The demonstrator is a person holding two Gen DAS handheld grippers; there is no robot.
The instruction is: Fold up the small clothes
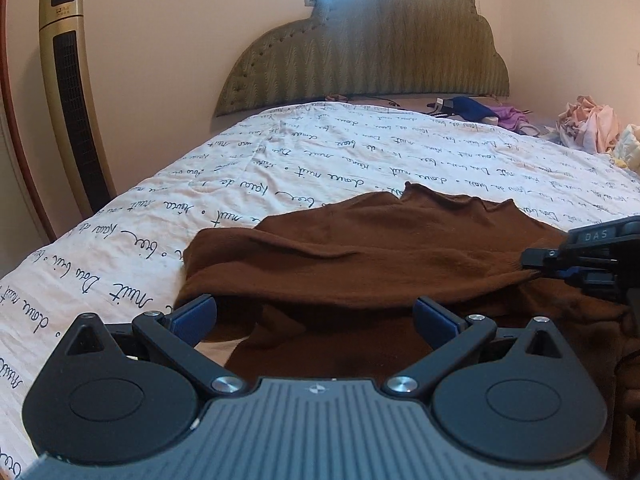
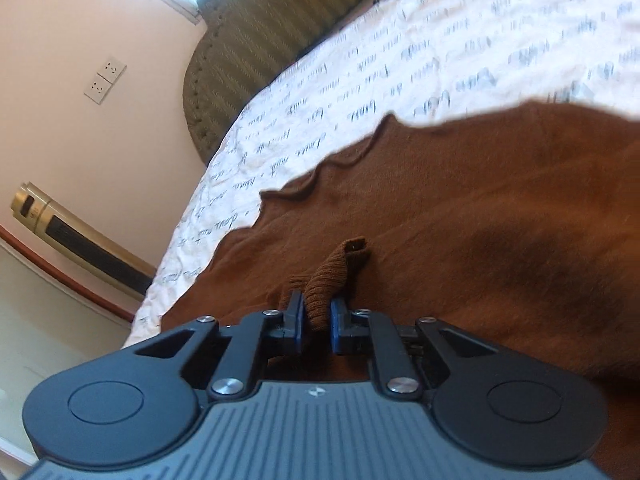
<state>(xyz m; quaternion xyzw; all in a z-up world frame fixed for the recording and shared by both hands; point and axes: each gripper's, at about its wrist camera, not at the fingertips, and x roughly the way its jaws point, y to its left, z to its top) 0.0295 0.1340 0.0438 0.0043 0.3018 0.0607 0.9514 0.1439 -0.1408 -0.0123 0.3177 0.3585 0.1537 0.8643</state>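
A brown knit garment [image 1: 360,256] lies spread on the bed with one layer folded over another. My left gripper [image 1: 316,312] is open, its blue pads wide apart just above the garment's near edge, holding nothing. My right gripper [image 2: 317,320] is shut on a ribbed cuff [image 2: 336,272] of the brown garment [image 2: 480,220] and holds it over the cloth. The right gripper also shows in the left wrist view [image 1: 536,264] at the garment's right side, pinching the fabric.
The bed has a white quilt with script print [image 1: 280,168] and a green padded headboard [image 1: 360,60]. A pile of loose clothes [image 1: 588,124] and blue and purple items [image 1: 480,110] lie at the far right. A gold tower fan [image 1: 72,96] stands left of the bed.
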